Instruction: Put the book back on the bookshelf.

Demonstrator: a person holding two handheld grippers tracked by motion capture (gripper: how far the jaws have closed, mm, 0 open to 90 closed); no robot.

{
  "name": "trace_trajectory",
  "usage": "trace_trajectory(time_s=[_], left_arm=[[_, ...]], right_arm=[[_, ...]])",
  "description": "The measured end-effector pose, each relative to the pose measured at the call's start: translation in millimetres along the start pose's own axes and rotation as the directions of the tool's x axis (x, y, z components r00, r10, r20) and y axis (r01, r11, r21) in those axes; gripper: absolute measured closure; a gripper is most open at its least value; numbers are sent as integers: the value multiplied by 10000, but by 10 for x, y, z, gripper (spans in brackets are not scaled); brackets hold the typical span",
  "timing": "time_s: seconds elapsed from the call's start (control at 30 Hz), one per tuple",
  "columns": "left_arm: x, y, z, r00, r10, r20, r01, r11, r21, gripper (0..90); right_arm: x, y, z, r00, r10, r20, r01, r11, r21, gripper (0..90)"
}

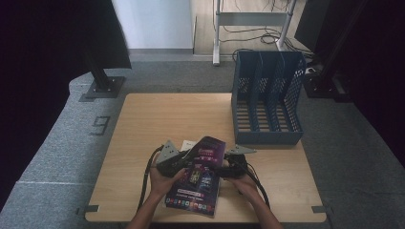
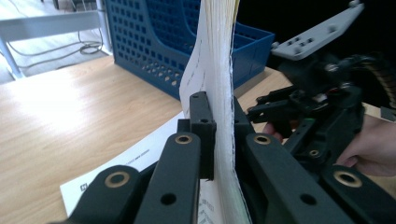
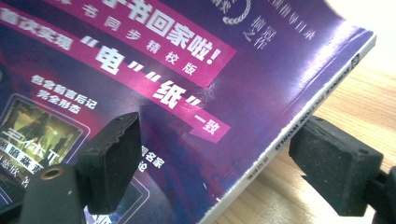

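1. Left tongs (image 1: 184,157): held in the person's left hand (image 1: 165,180) near the front edge of the worktop (image 1: 143,124). Jaws clamped on the page edge of the magazine (image 1: 203,167). In the left gripper view the two pads pinch a thick, white sheaf of pages (image 2: 219,93), which rises upright out of the grip.

2. White sheet (image 2: 126,163): lies flat on the worktop under and just left of the left tongs; a corner of it peeks out beyond them in the high view (image 1: 187,143).

3. Magazine: between the two tongs, purple cover with pink banners and white print. Its upper part is lifted and bent off the worktop; its lower part lies flat toward the person.

4. Right tongs (image 1: 228,164): held in the right hand (image 1: 246,183), just right of the magazine. Jaws wide. In the right gripper view (image 3: 215,168) the left pad (image 3: 114,158) sits over the cover and the right pad (image 3: 336,163) stands beyond the spine, over bare wood; a gap shows between the right pad and the spine, so no grip. Cannot tell whether the left pad touches the cover.

5. File rack (image 1: 267,100): blue, with perforated walls and several upright slots, standing on the worktop beyond and to the right of the right tongs, well apart from the magazine. Slots are open at the top.
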State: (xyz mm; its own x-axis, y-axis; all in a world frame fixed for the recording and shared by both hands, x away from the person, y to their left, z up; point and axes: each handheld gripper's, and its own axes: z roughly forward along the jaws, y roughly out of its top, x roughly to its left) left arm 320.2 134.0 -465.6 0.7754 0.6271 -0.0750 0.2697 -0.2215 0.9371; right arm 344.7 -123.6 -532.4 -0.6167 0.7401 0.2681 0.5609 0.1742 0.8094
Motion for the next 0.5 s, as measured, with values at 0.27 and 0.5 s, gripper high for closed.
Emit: trace_trajectory(time_s=[0.27,0.5], left_arm=[[137,-150,138,9980,-524,-366,552,9952,806,866],[243,-311,278,9937,-901,-667,986,9856,1377,859]], right_arm=[[33,5,-27,9999,-96,130,96,10000,-6,185],[36,-5,-5,9998,-121,183,118,9998,140,185]])
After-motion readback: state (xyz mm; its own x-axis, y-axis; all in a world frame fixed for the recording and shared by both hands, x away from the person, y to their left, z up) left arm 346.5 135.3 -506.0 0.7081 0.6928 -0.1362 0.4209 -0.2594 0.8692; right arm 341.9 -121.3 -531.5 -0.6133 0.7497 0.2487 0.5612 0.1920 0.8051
